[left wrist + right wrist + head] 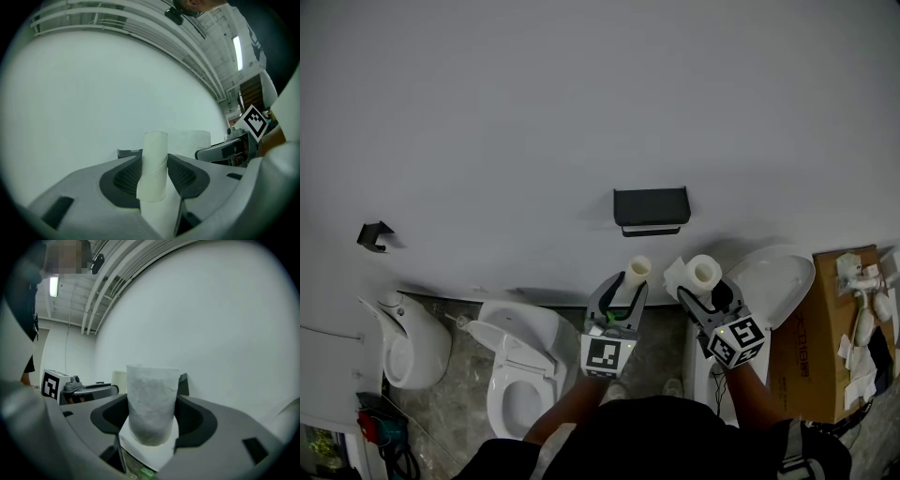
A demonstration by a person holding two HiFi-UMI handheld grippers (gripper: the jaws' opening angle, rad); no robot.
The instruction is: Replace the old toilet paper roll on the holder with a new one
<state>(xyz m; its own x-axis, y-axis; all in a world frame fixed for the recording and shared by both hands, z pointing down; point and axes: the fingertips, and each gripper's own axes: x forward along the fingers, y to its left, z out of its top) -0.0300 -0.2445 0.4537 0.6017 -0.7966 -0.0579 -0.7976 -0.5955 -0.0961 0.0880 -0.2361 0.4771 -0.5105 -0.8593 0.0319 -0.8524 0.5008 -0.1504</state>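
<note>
My left gripper (630,284) is shut on a thin, nearly used-up toilet paper roll (637,269), which stands upright between its jaws (153,165). To its right, my right gripper (698,286) is shut on a full white toilet paper roll (701,273), seen from close up as a fat cylinder (152,401). Both point at the white wall, just below the black toilet paper holder (651,210), which is bare. A corner of the holder (182,384) peeks out behind the full roll.
Two white toilets (517,366) (411,339) stand on the floor at the left, and a raised toilet lid (773,278) is at the right. A cardboard box (825,328) with white fittings sits at the far right. A small black bracket (374,234) hangs on the wall at left.
</note>
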